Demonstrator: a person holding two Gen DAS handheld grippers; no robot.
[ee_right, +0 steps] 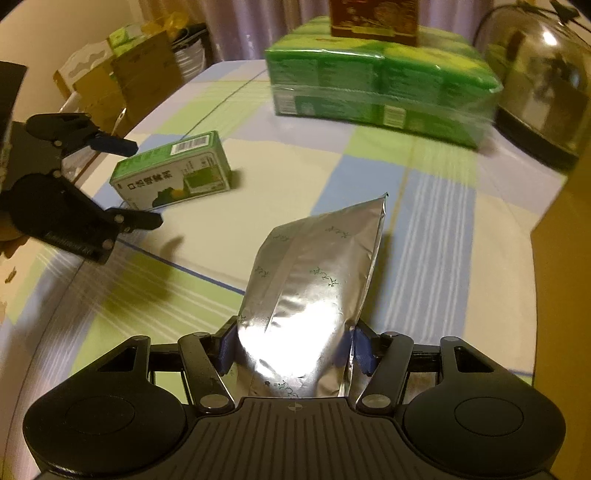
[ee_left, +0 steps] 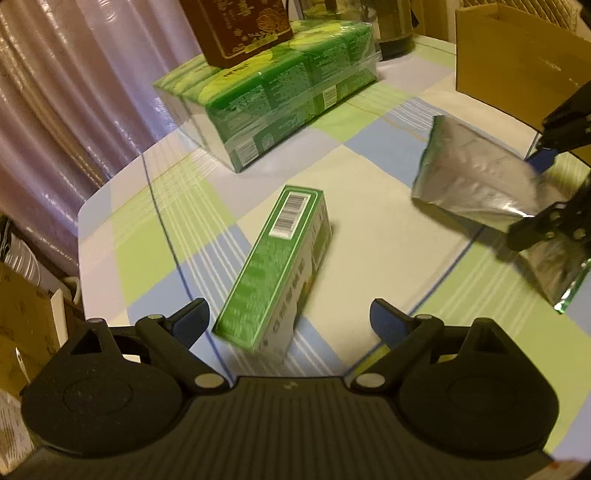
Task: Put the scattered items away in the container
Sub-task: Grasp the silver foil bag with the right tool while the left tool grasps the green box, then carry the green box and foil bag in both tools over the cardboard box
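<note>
**Silver pouch clamped on the right, green carton loose on the cloth**

The right gripper is clenched on a crinkled silver foil pouch, its blue pads pressing both sides of the bag's lower part; the pouch juts forward above the checked green, blue and cream tablecloth. The left gripper is spread wide and holds nothing. Just ahead of its blue fingertips lies a long green-and-white cardboard carton with a barcode on top, resting on the cloth, untouched.

Beyond the carton sits a large shrink-wrapped bundle of green packs with a dark red, gold-patterned tin standing on it. To the bundle's right is a smoky glass dome on a dark base. A brown cardboard box stands at the table's far right, near the raised pouch. Pale pleated curtains hang behind the table.
</note>
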